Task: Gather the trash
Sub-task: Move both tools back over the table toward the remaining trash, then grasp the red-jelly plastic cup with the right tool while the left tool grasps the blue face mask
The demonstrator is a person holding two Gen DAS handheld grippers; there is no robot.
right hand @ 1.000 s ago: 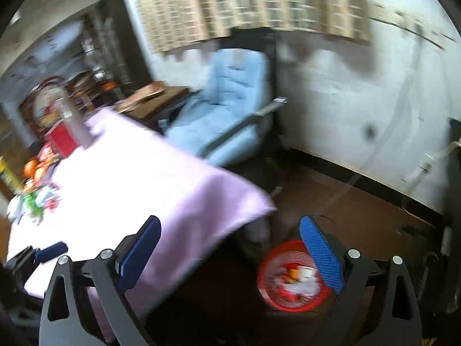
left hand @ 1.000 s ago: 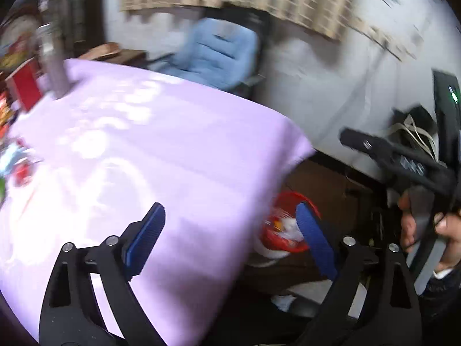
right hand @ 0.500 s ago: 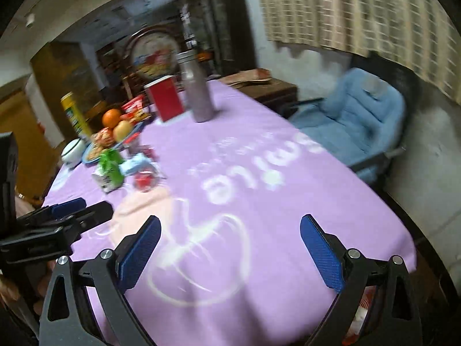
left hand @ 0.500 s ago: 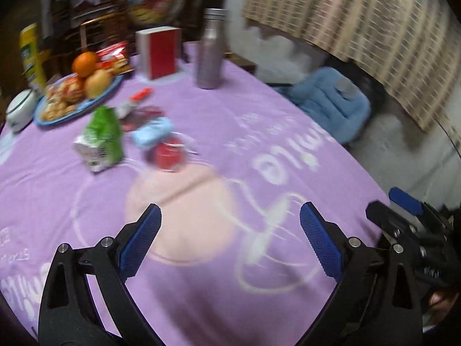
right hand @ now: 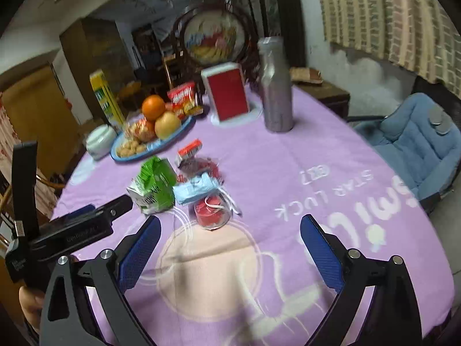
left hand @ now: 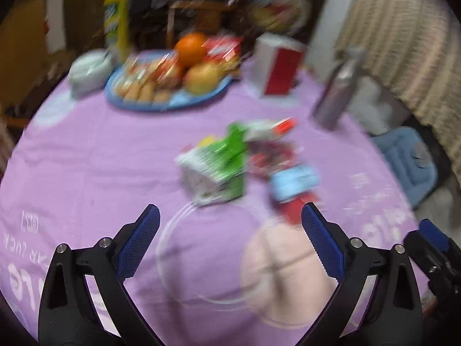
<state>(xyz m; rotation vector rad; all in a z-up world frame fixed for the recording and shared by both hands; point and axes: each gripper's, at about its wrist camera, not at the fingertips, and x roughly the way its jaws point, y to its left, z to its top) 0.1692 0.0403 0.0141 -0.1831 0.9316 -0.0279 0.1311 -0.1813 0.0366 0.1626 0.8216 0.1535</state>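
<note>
A pile of trash lies mid-table on the purple cloth: a crushed green-and-white carton (right hand: 154, 184) (left hand: 216, 164), a light blue face mask (right hand: 197, 189) (left hand: 295, 180), a small red cup (right hand: 211, 214) (left hand: 296, 207), a dark red wrapper (right hand: 198, 165) and a red-and-white packet (right hand: 189, 148) (left hand: 270, 128). My left gripper (left hand: 229, 242) hovers open just short of the carton. My right gripper (right hand: 230, 240) is open, nearest the red cup. Neither holds anything. The left view is blurred.
Beyond the trash stand a blue plate (right hand: 173, 139) of fruit and snacks, a red-and-white box (right hand: 227, 95), a metal bottle (right hand: 275, 86), a white bowl (right hand: 99, 139) and a yellow box (right hand: 105, 101). A blue padded chair (right hand: 415, 141) sits right of the table.
Both grippers swung left from the floor-side red basket and chair to face the tabletop. The trash pile has come closer and more central. Both stayed open.
</note>
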